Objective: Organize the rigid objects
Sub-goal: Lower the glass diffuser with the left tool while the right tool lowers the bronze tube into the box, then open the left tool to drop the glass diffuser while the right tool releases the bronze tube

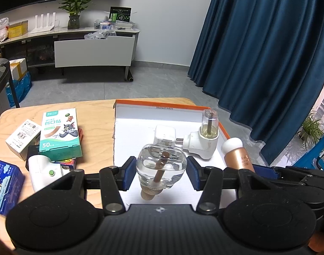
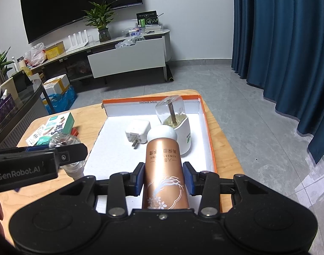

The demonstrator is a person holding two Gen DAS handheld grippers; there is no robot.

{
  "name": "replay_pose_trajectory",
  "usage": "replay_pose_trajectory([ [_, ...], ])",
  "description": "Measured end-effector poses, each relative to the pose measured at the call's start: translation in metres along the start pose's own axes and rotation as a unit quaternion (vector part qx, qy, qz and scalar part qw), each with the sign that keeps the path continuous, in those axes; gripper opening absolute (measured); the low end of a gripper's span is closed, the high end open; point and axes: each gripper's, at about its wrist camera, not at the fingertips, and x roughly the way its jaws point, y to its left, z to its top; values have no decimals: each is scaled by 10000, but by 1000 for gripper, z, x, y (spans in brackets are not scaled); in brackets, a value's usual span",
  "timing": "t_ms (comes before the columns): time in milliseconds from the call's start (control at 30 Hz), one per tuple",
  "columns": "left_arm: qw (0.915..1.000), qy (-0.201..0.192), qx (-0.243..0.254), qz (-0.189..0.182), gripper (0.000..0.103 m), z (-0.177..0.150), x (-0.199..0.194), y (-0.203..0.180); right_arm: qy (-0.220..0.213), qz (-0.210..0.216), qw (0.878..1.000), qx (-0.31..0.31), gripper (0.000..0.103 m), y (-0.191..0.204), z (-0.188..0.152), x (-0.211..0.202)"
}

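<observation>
My left gripper (image 1: 161,170) is shut on a clear glass bottle (image 1: 162,163) with a brown wick and a tan screw cap, held over the near part of a shallow white box with an orange rim (image 1: 162,103). My right gripper (image 2: 164,178) is shut on a copper-coloured bottle (image 2: 164,170) with a round white cap, tilted over the same box (image 2: 202,114). On the box floor lie a white plug charger (image 2: 137,130) and a white plug-in vaporiser (image 2: 181,131) with a clear bottle on top. The left gripper's finger (image 2: 72,152) and its glass bottle (image 2: 64,141) show at the left of the right wrist view.
On the wooden table (image 1: 98,114) left of the box lie a green-and-white plaster box (image 1: 60,133), a small white box (image 1: 21,136), a blue tissue pack (image 1: 4,187) and a white device with a green button (image 1: 43,170). Blue curtains (image 1: 268,53) hang at the right.
</observation>
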Motion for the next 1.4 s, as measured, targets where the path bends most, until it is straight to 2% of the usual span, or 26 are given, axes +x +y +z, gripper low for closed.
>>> replay_pose_trajectory([
  [900, 9999, 86, 36, -51, 52, 4, 14, 0, 148, -27, 9999, -24, 48, 3, 2, 17],
  [1233, 9996, 204, 82, -158, 52, 7, 30, -3, 144, -219, 9996, 66, 49, -6, 5, 32],
  [1267, 9996, 218, 83, -165, 52, 7, 32, -3, 106, -246, 9996, 36, 49, -7, 6, 32],
  [1300, 9995, 245, 86, -175, 52, 7, 34, -3, 74, -273, 9996, 8, 55, -7, 7, 33],
  [1333, 9994, 273, 89, -181, 52, 7, 37, -3, 22, -324, 9995, 6, 66, -8, 7, 32],
  [1400, 9993, 315, 110, -180, 52, 7, 42, -5, -96, -405, 9991, 23, 70, -11, 8, 28],
])
